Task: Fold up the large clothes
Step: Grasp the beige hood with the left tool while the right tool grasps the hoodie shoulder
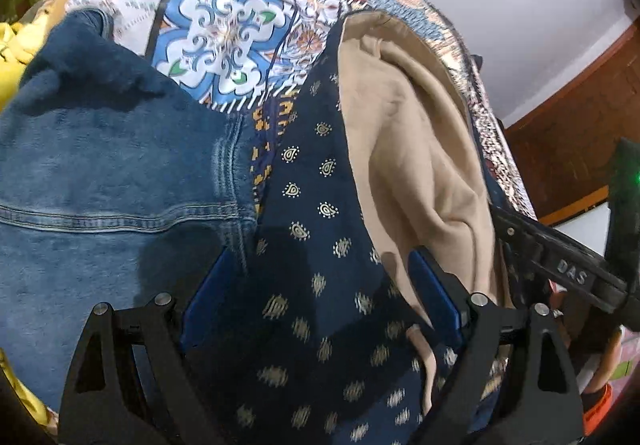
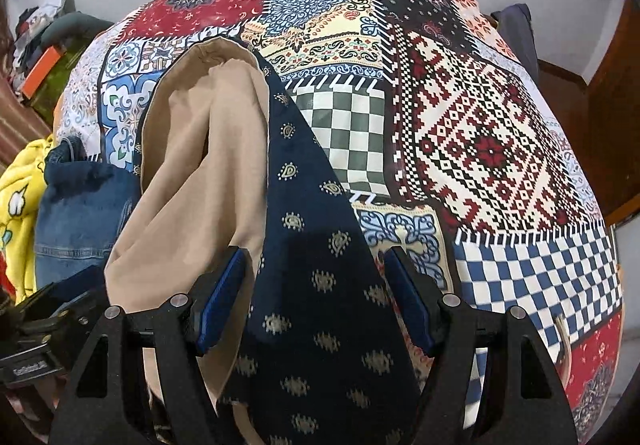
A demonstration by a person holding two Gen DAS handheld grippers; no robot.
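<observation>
Right, both tools sit over the navy garment (image 2: 320,265), a printed cloth with a beige lining (image 2: 200,173) showing where it's turned over. It lies bunched on the bed's patchwork cover (image 2: 500,149), jeans (image 1: 100,185) just beside it on the left side

Left tool (image 1: 318,289): jaws wide apart, navy cloth runs between the blue pads (image 1: 430,293) but nothing pinched as far as I can see. Right tool (image 2: 318,287): same, wide open, cloth lying in the gap, pads not closed on it. I read both as holding nothing

Handling, my guess: thin woven fabric, light, very limp, lined so two layers that can slide against each other. Won't hold shape, will sag and trail once lifted. Print looks matte, so probably not too slippery on the pads

Where I'd grab: not mid-panel where I am now, that only bunches it more. I'd go for an edge or hem, both layers together, one tool per corner, well apart, then pull taut to flatten before any fold. Need to keep clear of the jeans so I don't snag them along

Fold not started, garment not yet spread
</observation>
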